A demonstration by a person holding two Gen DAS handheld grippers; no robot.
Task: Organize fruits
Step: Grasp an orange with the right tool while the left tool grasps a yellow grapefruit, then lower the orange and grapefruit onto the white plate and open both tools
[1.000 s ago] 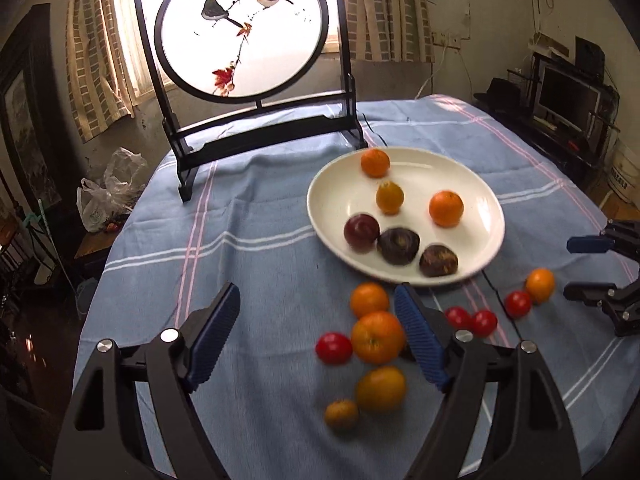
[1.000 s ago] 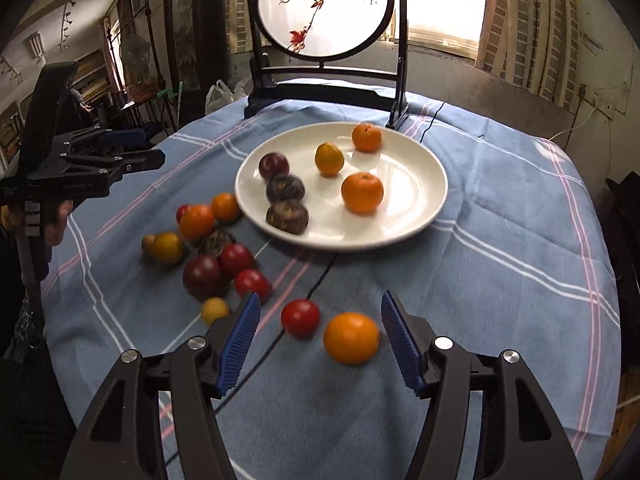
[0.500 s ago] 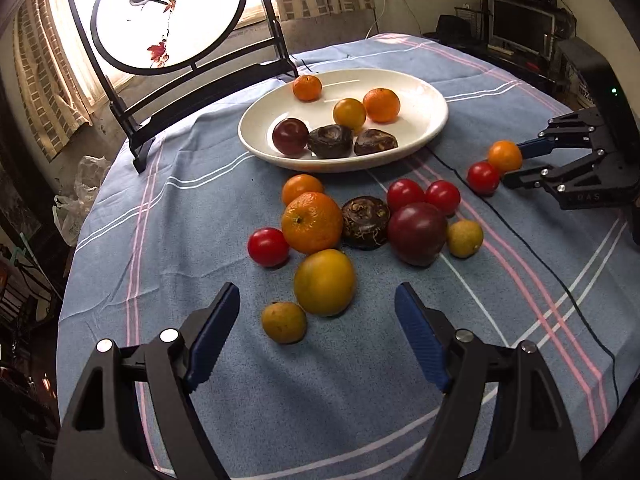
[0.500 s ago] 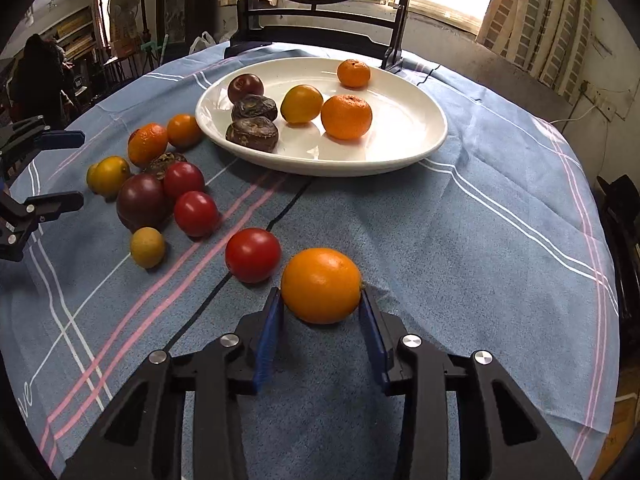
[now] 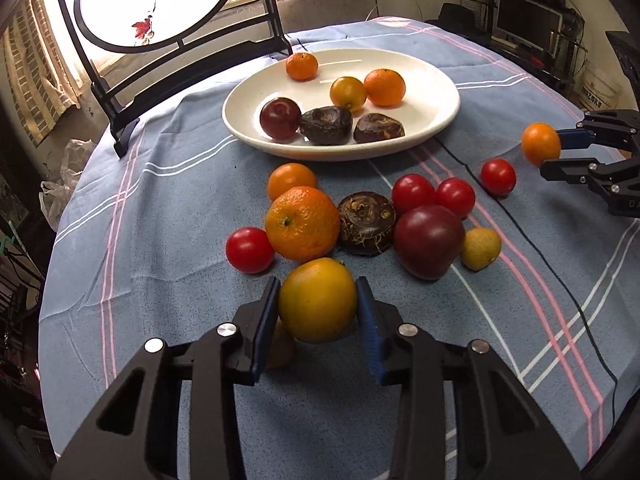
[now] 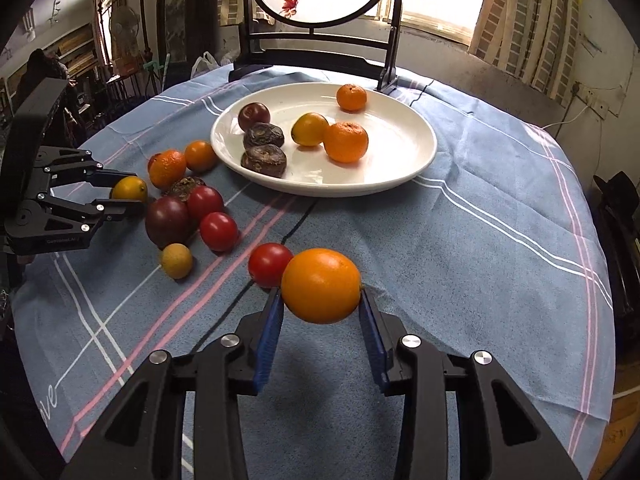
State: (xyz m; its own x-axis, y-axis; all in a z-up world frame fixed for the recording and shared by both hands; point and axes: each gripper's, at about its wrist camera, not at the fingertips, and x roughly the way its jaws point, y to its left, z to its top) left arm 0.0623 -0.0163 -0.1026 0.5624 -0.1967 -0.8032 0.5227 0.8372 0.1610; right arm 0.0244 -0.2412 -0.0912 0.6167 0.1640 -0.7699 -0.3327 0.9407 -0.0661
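1. Left gripper [image 5: 318,306]: jaws have just closed, pads pressing both sides of a yellow-orange fruit [image 5: 317,300] at the near edge of the pile on the blue tablecloth [image 5: 160,208].
2. Right gripper [image 6: 321,312]: clamped on an orange [image 6: 321,286], just beside a red tomato [image 6: 269,265].
3. White plate [image 6: 412,160] beyond both, six fruits in it.

A round table with a blue striped cloth [image 5: 168,200] holds a white plate [image 5: 432,120] near the middle. A black stand with a round bird picture [image 5: 132,92] sits at the far edge. Loose fruit lies on the cloth near the plate: red tomatoes [image 5: 412,193], an orange [image 5: 302,222], a dark plum [image 5: 428,240] and a small yellow fruit [image 5: 480,248]
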